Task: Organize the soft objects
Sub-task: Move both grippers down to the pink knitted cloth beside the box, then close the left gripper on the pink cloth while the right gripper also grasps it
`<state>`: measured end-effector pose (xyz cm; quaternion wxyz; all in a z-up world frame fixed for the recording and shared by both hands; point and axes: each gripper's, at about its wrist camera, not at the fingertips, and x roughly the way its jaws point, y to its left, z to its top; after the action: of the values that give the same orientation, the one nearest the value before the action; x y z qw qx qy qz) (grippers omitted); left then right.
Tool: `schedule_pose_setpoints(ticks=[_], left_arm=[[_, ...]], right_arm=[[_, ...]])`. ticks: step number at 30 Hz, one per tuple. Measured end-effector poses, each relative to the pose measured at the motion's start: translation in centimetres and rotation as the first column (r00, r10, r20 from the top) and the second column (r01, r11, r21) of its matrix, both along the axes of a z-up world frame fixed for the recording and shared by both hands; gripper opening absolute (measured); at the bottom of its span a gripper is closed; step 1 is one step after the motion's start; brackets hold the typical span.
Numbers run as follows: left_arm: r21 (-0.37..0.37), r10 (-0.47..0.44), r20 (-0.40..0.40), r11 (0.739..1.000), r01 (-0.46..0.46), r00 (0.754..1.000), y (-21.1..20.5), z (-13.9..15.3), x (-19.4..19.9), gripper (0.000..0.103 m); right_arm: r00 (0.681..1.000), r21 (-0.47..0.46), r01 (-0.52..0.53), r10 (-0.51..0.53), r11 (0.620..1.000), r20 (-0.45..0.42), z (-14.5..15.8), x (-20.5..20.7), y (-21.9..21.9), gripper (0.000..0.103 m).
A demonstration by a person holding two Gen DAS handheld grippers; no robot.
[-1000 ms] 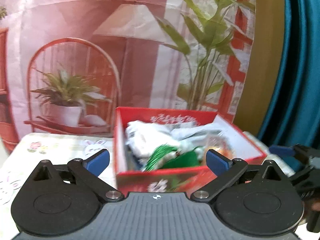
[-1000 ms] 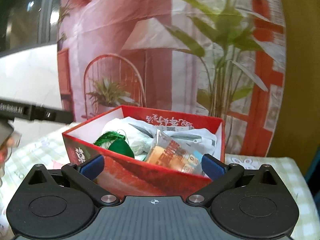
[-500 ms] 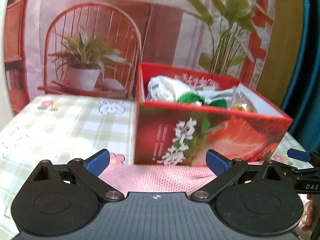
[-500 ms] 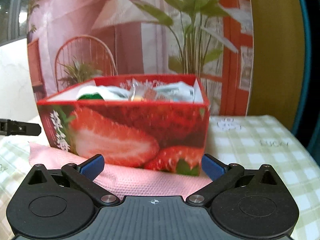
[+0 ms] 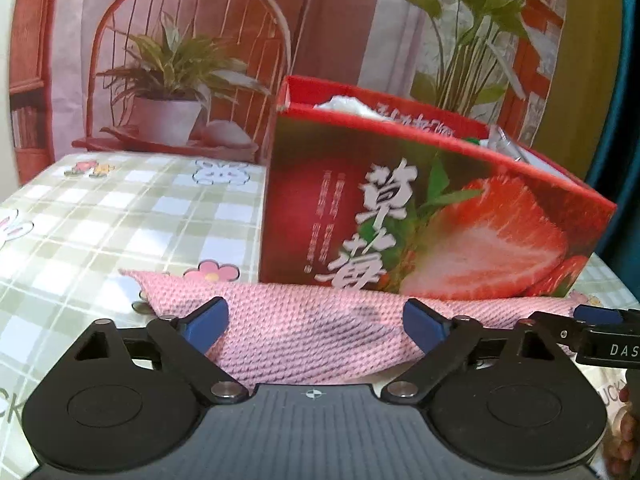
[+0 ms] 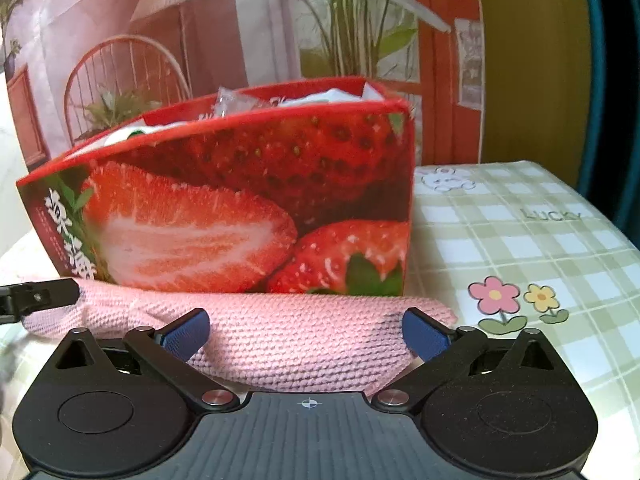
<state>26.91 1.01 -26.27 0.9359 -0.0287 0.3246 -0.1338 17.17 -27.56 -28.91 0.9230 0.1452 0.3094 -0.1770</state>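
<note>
I've dropped both grippers low: left gripper [image 5: 316, 322] and right gripper [image 6: 306, 332] spread wide, empty, over the pink knit cloth [image 5: 304, 332] lying near-side against the strawberry box [image 5: 420, 216]. Pickup comes next, I think.

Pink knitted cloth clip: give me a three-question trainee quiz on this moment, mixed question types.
1. True or false: the pink knitted cloth lies on the table in front of the strawberry box.
2. Multiple choice: the left tongs are A) open, B) shut on the cloth, C) shut on nothing.
3. Fill in: the tablecloth is printed with green checks and ____.

Key: 1 true; 2 A; 3 flowers. The right tongs are open too.
</note>
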Motion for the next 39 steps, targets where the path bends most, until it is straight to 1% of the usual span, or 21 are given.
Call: schedule_pose_setpoints(ticks=[3,5,6,9,15,16,18,20,23,25,28,29,30,31,32,33,35,36,38,39], left_arm=[[-0.026,-0.003,-0.013,1.0,0.003,1.0,0.3,-0.2,0.2,0.09],[-0.052,-0.019,-0.05,0.999,0.017,0.999,0.6,-0.7,0.6,0.09],[-0.063,-0.021,-0.062,0.998,0.017,0.998,0.7,-0.9,0.7,0.09],[-0.097,-0.015,-0.057,0.995,0.009,0.998,1.1,-1.1,0.6,0.09],[-0.111,-0.017,-0.054,0.994,0.011,0.998,1.1,-1.3,0.5,0.09],[-0.114,-0.016,-0.054,0.993,0.01,0.998,1.1,-1.3,0.5,0.09],[-0.12,-0.018,-0.052,0.993,0.011,0.998,1.2,-1.3,0.5,0.09],[-0.121,-0.019,-0.051,0.993,0.012,0.999,1.3,-1.3,0.4,0.09],[-0.102,-0.023,-0.051,0.995,0.018,0.998,0.9,-1.3,0.4,0.09],[-0.089,-0.028,-0.051,0.996,0.023,0.998,0.7,-1.3,0.4,0.09],[-0.091,-0.03,-0.049,0.995,0.026,0.998,0.8,-1.3,0.3,0.09],[-0.099,-0.03,-0.047,0.995,0.025,0.998,0.9,-1.3,0.3,0.088],[-0.109,-0.029,-0.045,0.994,0.024,0.999,1.0,-1.3,0.3,0.083],[-0.116,-0.018,-0.044,0.993,0.012,0.999,1.3,-1.4,0.2,0.073],[-0.126,-0.002,-0.043,0.992,-0.003,0.999,1.5,-1.4,0.2,0.064],[-0.139,0.008,-0.045,0.99,-0.015,0.999,1.7,-1.5,0.1,0.06],[-0.174,0.003,-0.052,0.985,-0.013,0.999,2.2,-1.6,0.2,0.049],[-0.182,-0.003,-0.054,0.983,-0.007,0.999,2.2,-1.7,0.2,0.047],[-0.189,-0.024,-0.059,0.982,0.012,0.998,2.1,-1.8,0.3,0.035],[-0.19,-0.035,-0.062,0.981,0.022,0.998,2.0,-1.9,0.3,0.033]], right_arm=[[1.0,0.005,-0.017,0.017,1.0,-0.02,-0.2,0.3,0.1,0.092],[0.999,0.019,-0.029,0.03,0.999,-0.037,-0.4,0.6,0.2,0.088],[0.999,0.026,-0.031,0.032,0.999,-0.043,-0.5,0.7,0.1,0.088],[0.998,0.035,-0.031,0.033,0.999,-0.048,-0.6,0.8,0.1,0.088],[0.997,0.007,-0.042,0.042,0.999,-0.069,-0.6,1.2,0.5,0.087],[0.997,0.005,-0.042,0.042,0.999,-0.068,-0.6,1.2,0.5,0.084],[0.997,0.002,-0.051,0.051,0.999,-0.06,-0.5,1.0,0.7,0.073],[0.996,0.002,-0.073,0.073,0.997,-0.05,-0.5,0.8,0.8,0.066],[0.994,-0.002,-0.094,0.094,0.996,-0.047,-0.4,0.8,1.1,0.061],[0.994,0.005,-0.1,0.1,0.995,-0.043,-0.4,0.8,1.0,0.059],[0.993,0.015,-0.11,0.111,0.994,-0.034,-0.3,0.7,0.8,0.054],[0.993,0.017,-0.116,0.116,0.993,-0.031,-0.3,0.7,0.8,0.051],[0.992,0.017,-0.119,0.12,0.993,-0.03,-0.3,0.7,0.8,0.05],[0.992,0.016,-0.124,0.124,0.992,-0.029,-0.3,0.7,0.8,0.048],[0.991,0.017,-0.13,0.131,0.991,-0.027,-0.3,0.7,0.9,0.044],[0.99,0.016,-0.137,0.138,0.99,-0.025,-0.3,0.8,0.9,0.042],[0.989,0.021,-0.15,0.15,0.989,-0.017,-0.4,0.6,1.1,0.035],[0.988,0.024,-0.154,0.155,0.988,-0.013,-0.4,0.5,1.2,0.033],[0.987,0.035,-0.16,0.16,0.986,-0.004,-0.3,0.4,1.0,0.03],[0.987,0.041,-0.163,0.163,0.986,-0.001,-0.3,0.3,1.0,0.028]])
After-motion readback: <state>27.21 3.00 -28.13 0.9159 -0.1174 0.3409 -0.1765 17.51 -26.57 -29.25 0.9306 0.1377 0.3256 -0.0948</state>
